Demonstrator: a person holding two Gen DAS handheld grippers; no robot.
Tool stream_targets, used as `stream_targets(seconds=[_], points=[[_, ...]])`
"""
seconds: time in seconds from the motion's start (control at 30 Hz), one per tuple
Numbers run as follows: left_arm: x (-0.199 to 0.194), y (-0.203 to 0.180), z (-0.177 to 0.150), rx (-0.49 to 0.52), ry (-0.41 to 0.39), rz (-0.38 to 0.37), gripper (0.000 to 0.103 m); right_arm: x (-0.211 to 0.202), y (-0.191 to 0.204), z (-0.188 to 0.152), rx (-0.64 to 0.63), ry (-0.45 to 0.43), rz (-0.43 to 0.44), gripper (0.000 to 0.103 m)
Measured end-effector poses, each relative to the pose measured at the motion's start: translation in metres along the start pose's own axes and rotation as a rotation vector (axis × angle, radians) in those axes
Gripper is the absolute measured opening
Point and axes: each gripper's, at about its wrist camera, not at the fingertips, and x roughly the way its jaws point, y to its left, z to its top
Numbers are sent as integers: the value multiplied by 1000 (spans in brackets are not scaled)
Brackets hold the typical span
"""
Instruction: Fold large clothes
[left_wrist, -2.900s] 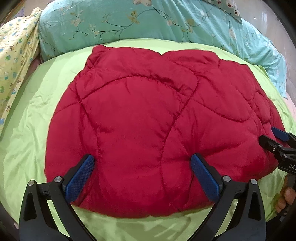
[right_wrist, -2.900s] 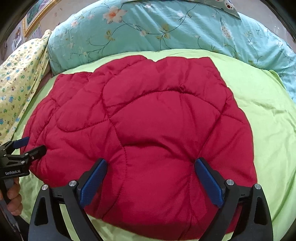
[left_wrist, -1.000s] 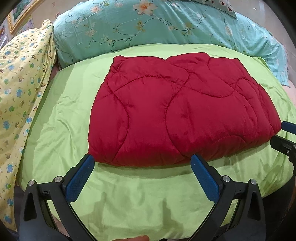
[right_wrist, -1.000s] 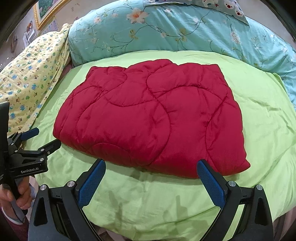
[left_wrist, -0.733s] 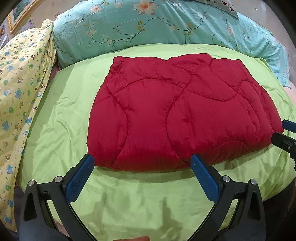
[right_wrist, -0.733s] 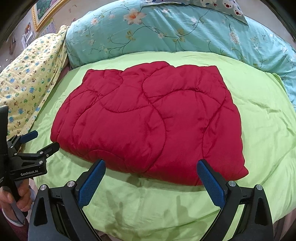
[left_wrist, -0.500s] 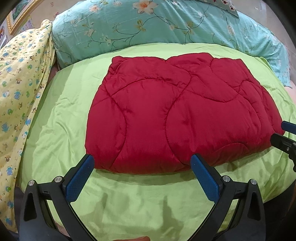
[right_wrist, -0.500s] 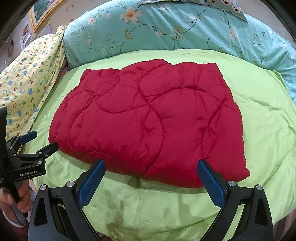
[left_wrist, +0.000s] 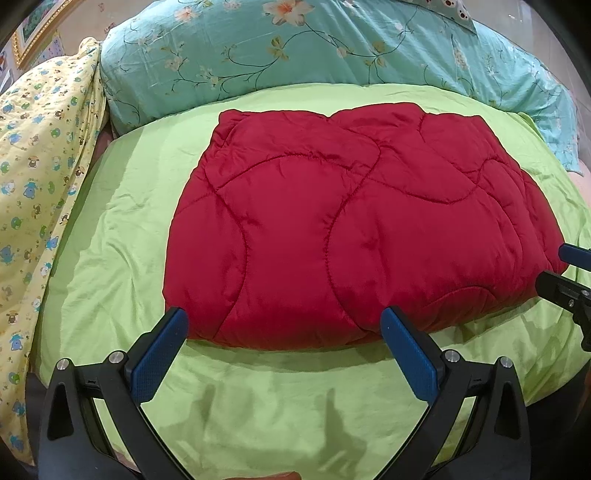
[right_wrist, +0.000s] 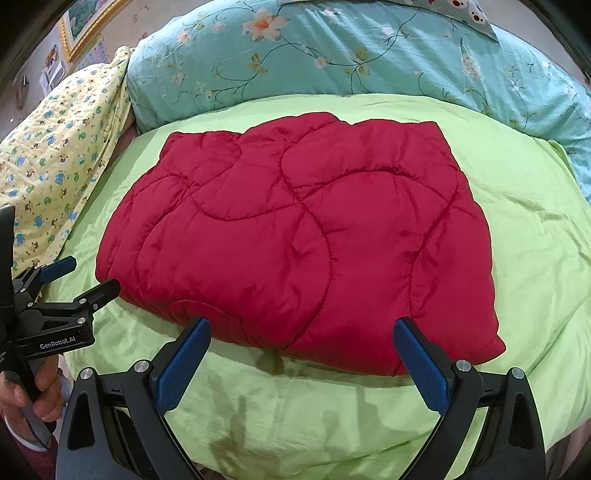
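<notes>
A folded red quilted garment (left_wrist: 354, 229) (right_wrist: 295, 240) lies flat in the middle of the lime green bedsheet (left_wrist: 110, 236) (right_wrist: 532, 229). My left gripper (left_wrist: 284, 317) stands open just before the garment's near edge, its blue pads apart and holding nothing. My right gripper (right_wrist: 303, 325) is open too, at the near edge further right, also empty. In the right wrist view the left gripper (right_wrist: 85, 277) shows at the far left, held by a hand (right_wrist: 40, 391). The right gripper's tips (left_wrist: 557, 269) show at the right edge of the left wrist view.
A teal floral duvet (left_wrist: 317, 48) (right_wrist: 354, 51) is heaped along the back of the bed. A yellow printed blanket (left_wrist: 33, 177) (right_wrist: 62, 144) hangs at the left. A gilt picture frame (right_wrist: 88, 26) is on the wall at the far left.
Both grippers let go and pulled back from the garment, then crept a little closer to its near edge. The garment lies still.
</notes>
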Motion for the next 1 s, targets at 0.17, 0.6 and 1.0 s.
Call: stream_targets(seconds=[0.17, 0.6, 1.0], points=[[1, 1, 0, -2, -3, -3, 103, 2, 1, 0, -5, 6, 5, 100], [0, 1, -1, -8, -6, -3, 103, 5, 4, -1, -14, 14, 4, 100], [-2, 0, -1, -7, -10, -3, 103, 4, 5, -1, -14, 14, 4, 100]])
